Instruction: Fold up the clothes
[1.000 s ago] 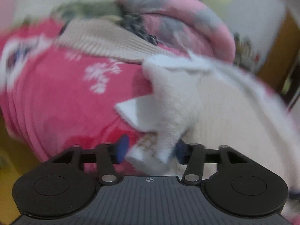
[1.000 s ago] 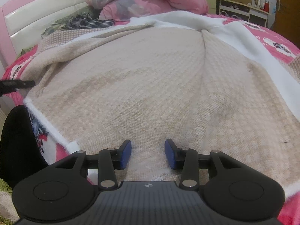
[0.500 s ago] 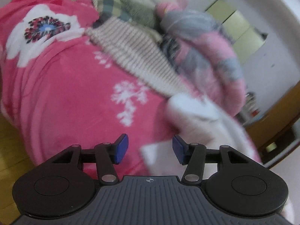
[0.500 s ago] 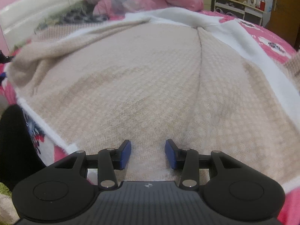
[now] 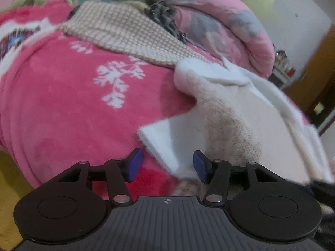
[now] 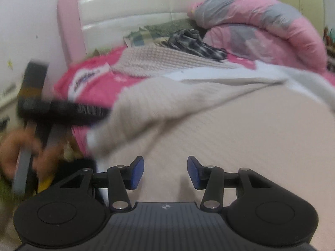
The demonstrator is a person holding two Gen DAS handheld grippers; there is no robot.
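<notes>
Left wrist: garment (image 5: pixel 236 113) corner between parted left claw (image 5: pixel 167 165) pads.

A home bedroom. A bed with a pink padded headboard (image 6: pixel 69 31) fills the frame, covered by a pink flowered blanket (image 5: pixel 62 96). A rolled pink-and-grey quilt (image 6: pixel 261 21) lies upper right.

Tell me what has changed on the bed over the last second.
The right gripper has swung left across the beige garment, bringing the headboard and the left gripper into its view; its jaws have just been opening, nothing clamped. The left gripper's jaws opened slightly, the garment's white corner lying loose between them. The pink blanket stays put.
</notes>
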